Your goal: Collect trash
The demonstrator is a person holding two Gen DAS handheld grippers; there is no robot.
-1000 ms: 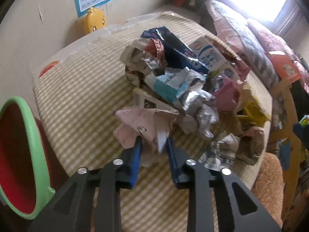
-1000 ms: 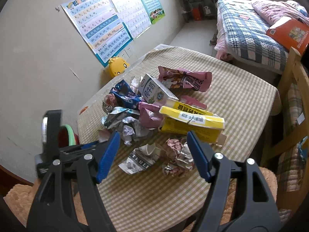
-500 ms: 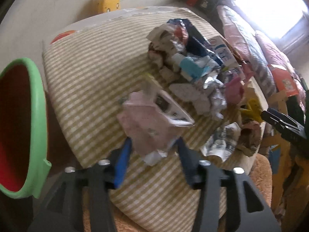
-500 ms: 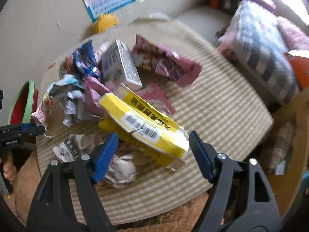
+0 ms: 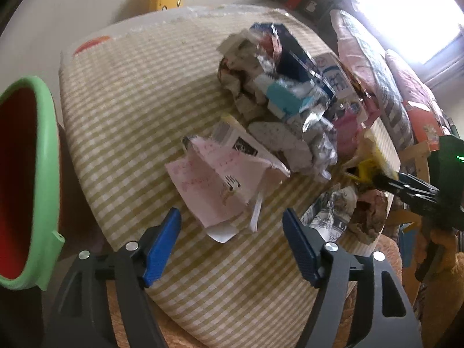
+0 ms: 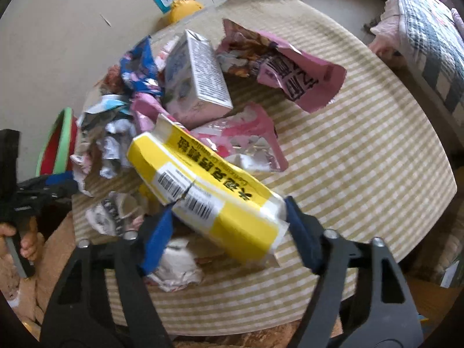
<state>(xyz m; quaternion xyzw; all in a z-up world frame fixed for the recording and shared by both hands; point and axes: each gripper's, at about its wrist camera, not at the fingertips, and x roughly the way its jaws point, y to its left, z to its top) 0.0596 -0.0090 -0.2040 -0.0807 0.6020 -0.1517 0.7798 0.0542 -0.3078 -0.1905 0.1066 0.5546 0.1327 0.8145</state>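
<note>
The left gripper [image 5: 230, 233] has released the pink paper [image 5: 213, 184] onto the counter [image 5: 130, 92]; jaws spread. The right gripper [image 6: 227, 227] now straddles one yellow pack [image 6: 203, 188], jaws spread. One bin [image 5: 29, 179] shows fully only in the left view.

Woven checked cloth covers the desk [image 5: 121, 110], matt and lightly ribbed. At twelve o'clock from the left fingers [image 5: 162, 243], which wear ridged blue plastic pads, lies creased matt pink paper [image 5: 208, 182]. Crinkled shiny foil [image 5: 316, 142] glints at one o'clock. Smooth green plastic forms the bin rim [image 5: 46, 156]. A glossy yellow bag [image 6: 208, 188] sits at the right fingers [image 6: 301, 240].
</note>
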